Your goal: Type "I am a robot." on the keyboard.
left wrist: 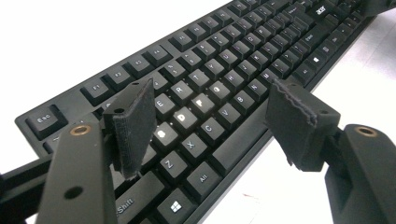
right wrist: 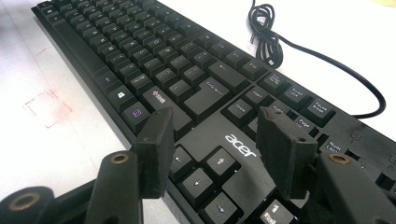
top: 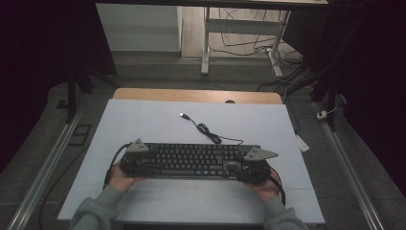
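Keyboard: a black Acer keyboard (top: 191, 160) lies flat on the white board (top: 143, 124), near the near edge and parallel to it, roughly centred between the left and right edges.
Cable: its black cable (top: 210, 134) runs in a loose coil toward the far edge, the USB plug (top: 182, 115) lying free on the board.
Left claw: our left gripper (top: 139, 160) sits at the keyboard's left end; in the left gripper view its jaws stand released, one over the letter keys, the other off the front edge over bare board, neither pad pressing anything.
Right claw: our right gripper (top: 251, 165) sits at the right end, jaws also released, straddling the arrow keys (right wrist: 201, 175) and the logo (right wrist: 240, 144) without a grip.
Hand pose: both hands (top: 122, 179) come in from the near edge, sleeves low, wrists about level, each gripper angled inward along the keyboard.
Step in hand: we judge that we are placed to take the keyboard by its two ends.
Doing it well: we should bring each jaw pair around the case edge rather than onto keycaps, close both sides evenly, and keep the body level.
Watch: the cable may drag or snag if we move the keyboard away from it.
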{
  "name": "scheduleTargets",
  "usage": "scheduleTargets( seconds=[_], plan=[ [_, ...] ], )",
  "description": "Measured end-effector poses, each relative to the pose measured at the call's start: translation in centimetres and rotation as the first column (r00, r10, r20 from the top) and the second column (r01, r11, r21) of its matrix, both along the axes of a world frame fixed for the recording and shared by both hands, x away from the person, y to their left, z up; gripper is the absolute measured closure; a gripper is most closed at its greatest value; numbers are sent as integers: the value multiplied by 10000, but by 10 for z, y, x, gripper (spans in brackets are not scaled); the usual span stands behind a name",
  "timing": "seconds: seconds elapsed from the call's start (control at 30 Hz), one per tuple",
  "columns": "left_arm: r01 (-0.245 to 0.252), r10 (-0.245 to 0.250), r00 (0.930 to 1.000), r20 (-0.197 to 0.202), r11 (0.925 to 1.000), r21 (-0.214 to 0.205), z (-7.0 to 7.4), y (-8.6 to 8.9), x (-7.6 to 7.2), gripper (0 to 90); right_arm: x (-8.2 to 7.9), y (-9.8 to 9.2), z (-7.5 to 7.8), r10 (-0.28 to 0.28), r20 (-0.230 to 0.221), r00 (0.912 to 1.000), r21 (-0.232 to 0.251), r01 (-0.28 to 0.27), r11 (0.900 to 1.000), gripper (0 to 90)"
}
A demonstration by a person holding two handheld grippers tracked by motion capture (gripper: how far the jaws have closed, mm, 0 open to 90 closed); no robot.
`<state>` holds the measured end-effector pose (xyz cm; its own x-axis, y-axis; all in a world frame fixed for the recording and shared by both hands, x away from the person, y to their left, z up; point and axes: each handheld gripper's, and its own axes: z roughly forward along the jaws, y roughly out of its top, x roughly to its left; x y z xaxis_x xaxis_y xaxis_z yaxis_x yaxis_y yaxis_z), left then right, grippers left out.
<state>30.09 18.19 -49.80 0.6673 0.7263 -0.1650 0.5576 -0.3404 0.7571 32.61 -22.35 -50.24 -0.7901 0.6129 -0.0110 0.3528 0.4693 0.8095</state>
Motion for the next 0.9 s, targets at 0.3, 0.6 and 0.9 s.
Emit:
scheduleTargets(
  seconds=[0.3, 0.6, 0.9],
  plan=[
    [-144, 145, 9998, 145, 9999, -37, 3, 6, 0, 335, 0, 0, 0, -32, 9, 10000, -38, 32, 10000, 473],
    [-284, 285, 9994, 182, 9996, -51, 4, 10, 1, 339, 0, 0, -1, -25, -10, 10000, -56, 25, 10000, 472],
    [-608, 610, 9981, 117, 9981, -112, 2, 18, 5, 342, 1, 0, -1, -11, -46, 10000, -36, 11, 10000, 472]
  ],
)
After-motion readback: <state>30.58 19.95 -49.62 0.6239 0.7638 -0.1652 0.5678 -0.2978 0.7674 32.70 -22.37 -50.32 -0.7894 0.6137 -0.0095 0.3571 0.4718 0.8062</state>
